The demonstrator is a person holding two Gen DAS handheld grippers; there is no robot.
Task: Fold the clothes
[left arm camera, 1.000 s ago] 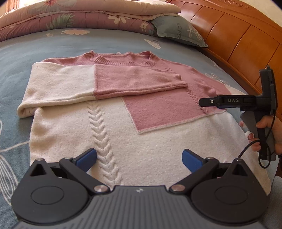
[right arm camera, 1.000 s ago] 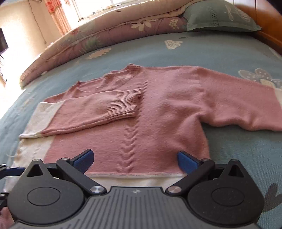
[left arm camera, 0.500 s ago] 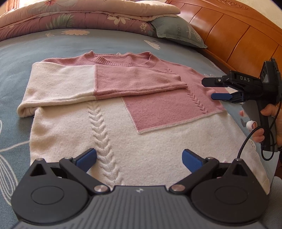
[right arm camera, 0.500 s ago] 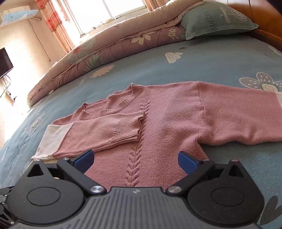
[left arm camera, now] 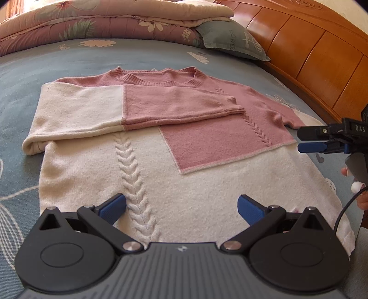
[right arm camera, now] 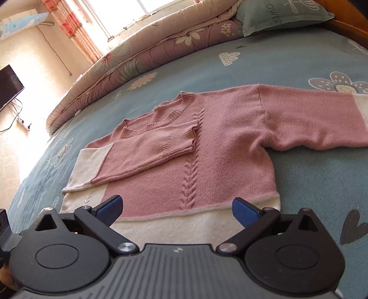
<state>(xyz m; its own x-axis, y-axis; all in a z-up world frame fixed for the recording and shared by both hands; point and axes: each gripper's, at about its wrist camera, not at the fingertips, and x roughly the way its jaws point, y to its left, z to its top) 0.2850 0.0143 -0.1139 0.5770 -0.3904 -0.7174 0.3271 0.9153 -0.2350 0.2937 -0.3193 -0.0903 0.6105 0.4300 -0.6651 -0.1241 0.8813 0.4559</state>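
Sweater (left arm camera: 188,179) in pink and cream lies flat on the blue floral bed sheet (left arm camera: 69,57), its neckline toward the folded quilt (left arm camera: 103,20) and pillow (left arm camera: 232,39). One sleeve (left arm camera: 138,110) is folded across the chest; the other sleeve (right arm camera: 317,122) stretches out sideways on the sheet. The left gripper (left arm camera: 181,208) hovers over the cream hem with its blue fingers spread wide, holding nothing. The right gripper (right arm camera: 177,208) — also spread wide and empty — sits near the sweater's lower right edge, beside the pink-cream seam. From the left view a hand (left arm camera: 358,191) grips its handle, in front of the wooden headboard (left arm camera: 310,53).
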